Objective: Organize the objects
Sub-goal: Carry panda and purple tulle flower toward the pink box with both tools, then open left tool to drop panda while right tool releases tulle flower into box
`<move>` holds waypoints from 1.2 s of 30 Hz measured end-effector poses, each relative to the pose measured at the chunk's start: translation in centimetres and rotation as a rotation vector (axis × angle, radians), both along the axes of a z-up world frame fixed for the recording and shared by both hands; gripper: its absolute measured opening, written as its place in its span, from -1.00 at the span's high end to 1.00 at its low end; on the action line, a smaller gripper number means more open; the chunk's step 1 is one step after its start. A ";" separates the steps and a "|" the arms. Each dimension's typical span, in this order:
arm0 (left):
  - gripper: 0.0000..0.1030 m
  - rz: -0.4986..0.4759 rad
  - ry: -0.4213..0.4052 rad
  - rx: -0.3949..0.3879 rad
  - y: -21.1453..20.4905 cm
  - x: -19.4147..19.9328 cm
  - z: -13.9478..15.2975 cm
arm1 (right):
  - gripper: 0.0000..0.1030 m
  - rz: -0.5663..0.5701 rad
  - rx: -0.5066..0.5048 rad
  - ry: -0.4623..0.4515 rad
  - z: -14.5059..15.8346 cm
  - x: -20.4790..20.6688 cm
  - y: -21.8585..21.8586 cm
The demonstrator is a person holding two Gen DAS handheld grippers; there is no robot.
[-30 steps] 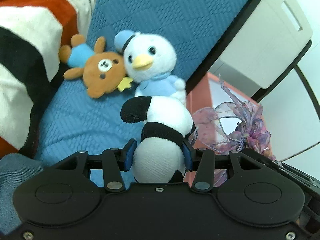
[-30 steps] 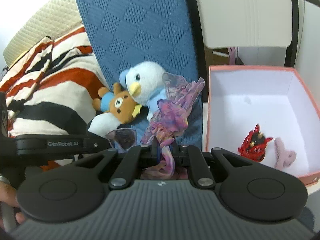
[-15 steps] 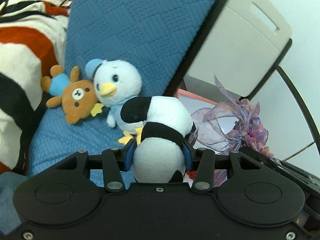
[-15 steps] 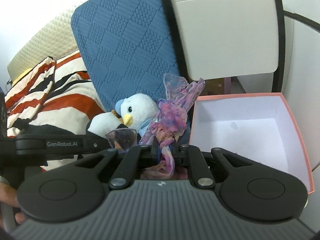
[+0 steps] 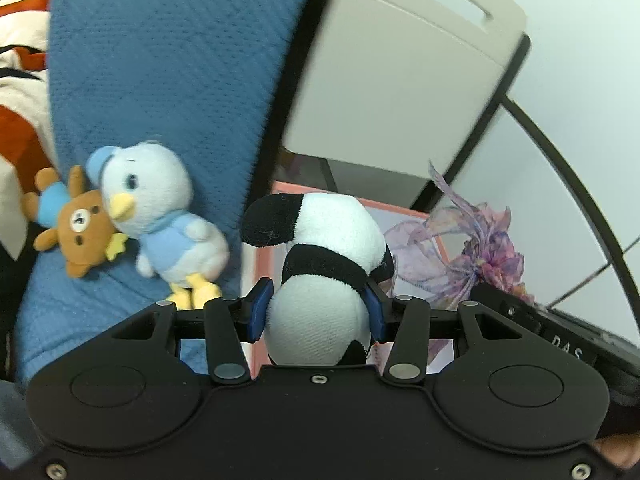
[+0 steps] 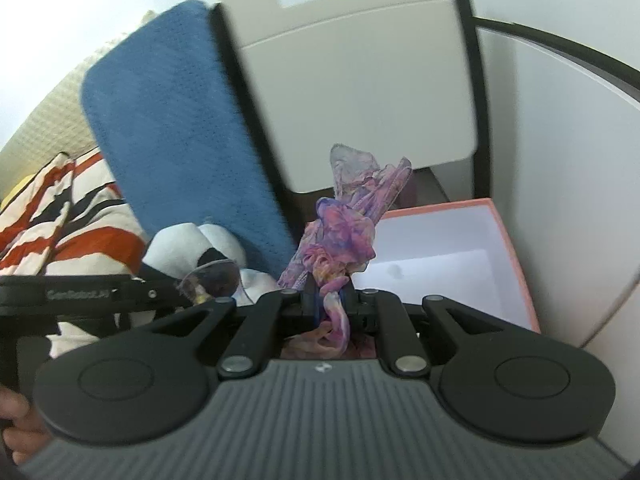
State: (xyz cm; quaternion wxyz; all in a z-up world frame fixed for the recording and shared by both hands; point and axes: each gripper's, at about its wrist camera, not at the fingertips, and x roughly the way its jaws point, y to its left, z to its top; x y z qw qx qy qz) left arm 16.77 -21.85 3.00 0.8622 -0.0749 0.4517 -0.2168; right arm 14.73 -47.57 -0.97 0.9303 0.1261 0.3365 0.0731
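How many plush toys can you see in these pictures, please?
3: a panda held in the left gripper, a duck and a bear leaning on the blue cushion.

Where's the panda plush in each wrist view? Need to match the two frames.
Left wrist: panda plush at centre, clamped between the left gripper fingers.
Right wrist: panda plush at lower left, partly hidden behind the left gripper body.
Shared landmark: the pink box beside the blue cushion, in both views.
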 end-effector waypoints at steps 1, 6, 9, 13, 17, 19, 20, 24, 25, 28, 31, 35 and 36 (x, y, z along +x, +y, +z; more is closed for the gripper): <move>0.12 -0.014 0.001 0.005 -0.8 -0.2 -0.3 | 0.76 -0.010 -0.003 0.002 -0.2 0.0 -0.5; 0.12 -0.062 0.033 0.012 -4.1 -1.0 -2.1 | 0.76 -0.063 0.005 0.029 -2.1 -0.3 -3.4; 0.12 -0.073 0.061 0.006 -5.7 -1.2 -3.5 | 0.76 -0.078 0.002 0.059 -3.4 -0.3 -4.9; 0.12 -0.070 0.101 0.008 -7.4 -1.2 -5.9 | 0.75 -0.095 -0.004 0.096 -5.3 -0.1 -6.6; 0.12 -0.073 0.127 0.024 -8.8 -1.1 -8.0 | 0.74 -0.103 -0.016 0.131 -7.3 0.2 -7.7; 0.11 -0.076 0.140 0.043 -9.6 -1.1 -9.1 | 0.74 -0.098 -0.004 0.156 -8.3 0.4 -7.7; 0.11 -0.079 0.146 0.046 -10.0 -1.1 -9.5 | 0.73 -0.094 -0.006 0.165 -8.8 0.5 -7.7; 0.11 -0.090 0.164 0.066 -11.1 -1.0 -11.1 | 0.72 -0.088 0.000 0.206 -10.7 0.8 -7.9; 0.11 -0.092 0.169 0.069 -11.3 -1.0 -11.4 | 0.72 -0.088 0.004 0.214 -11.1 0.8 -7.9; 0.11 -0.096 0.179 0.072 -11.7 -1.0 -12.0 | 0.71 -0.082 -0.001 0.235 -11.9 0.8 -8.0; 0.11 -0.094 0.180 0.074 -11.7 -1.0 -12.1 | 0.67 -0.080 -0.011 0.229 -11.7 0.9 -8.2; -0.38 -0.094 0.168 0.056 -11.3 -1.0 -11.6 | 0.22 -0.081 0.006 0.225 -11.5 1.2 -8.4; -0.42 -0.101 0.160 0.055 -11.2 -1.1 -11.3 | 0.15 -0.086 0.013 0.225 -11.5 1.3 -8.5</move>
